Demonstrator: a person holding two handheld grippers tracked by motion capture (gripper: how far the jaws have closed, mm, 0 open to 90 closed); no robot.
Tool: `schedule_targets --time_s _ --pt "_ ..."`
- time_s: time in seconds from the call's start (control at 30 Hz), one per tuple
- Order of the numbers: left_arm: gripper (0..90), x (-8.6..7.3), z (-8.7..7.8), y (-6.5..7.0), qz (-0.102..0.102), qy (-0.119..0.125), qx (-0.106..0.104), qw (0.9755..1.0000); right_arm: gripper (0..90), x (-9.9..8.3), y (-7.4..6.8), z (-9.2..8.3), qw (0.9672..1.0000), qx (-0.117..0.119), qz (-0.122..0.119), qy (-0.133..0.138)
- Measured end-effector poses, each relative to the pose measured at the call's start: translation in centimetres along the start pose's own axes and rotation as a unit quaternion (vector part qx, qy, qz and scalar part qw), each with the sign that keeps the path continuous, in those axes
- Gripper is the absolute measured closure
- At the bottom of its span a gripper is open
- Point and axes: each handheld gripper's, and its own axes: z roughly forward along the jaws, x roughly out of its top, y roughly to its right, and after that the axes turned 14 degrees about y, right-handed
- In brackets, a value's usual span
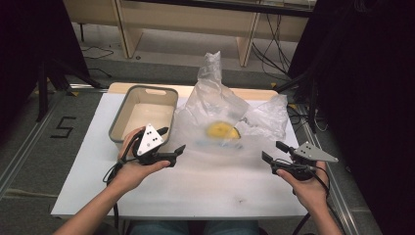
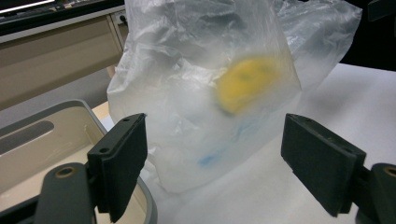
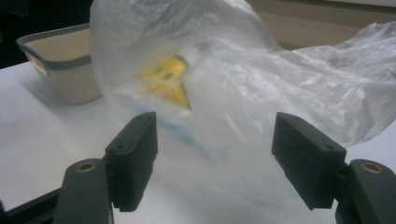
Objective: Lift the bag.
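A: Where is the plastic bag [image 1: 220, 115]?

B: On the table [image 1: 195, 191], beside the tray [image 1: 128, 100], with something yellow [image 2: 247, 81] inside. Left claw [image 1: 171, 141] and right claw [image 1: 272, 151] are both released, empty.

A: How to take it?

B: I think the film is thin, soft, slippery; pinch a crumpled fold.

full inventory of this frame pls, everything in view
plastic bag: 1, clear, crumpled, mid-table right of the bin
yellow item: 1, yellow, inside the bag, blurred
bin: 1, beige with grey rim, table's left rear
table: 1, white top
floor marking: 1, black "5", left of the table
left claw: 1, black, open, near the bin's front corner
right claw: 1, black, open, right of the bag
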Motion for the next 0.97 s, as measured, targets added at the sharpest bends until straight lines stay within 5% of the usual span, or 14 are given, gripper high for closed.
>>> schedule_targets --time_s 0.5,0.97 --pt "22.2 -2.4 -1.7 0.8 0.0 -0.027 -0.015 0.9995 32.9 -1.4 -0.2 -1.8 0.9999 0.009 0.008 -0.008" --pt "22.2 -2.7 -1.9 0.6 -0.003 -0.026 -0.01 0.9996 32.9 -1.8 0.1 -2.4 0.9998 0.005 0.017 -0.003"
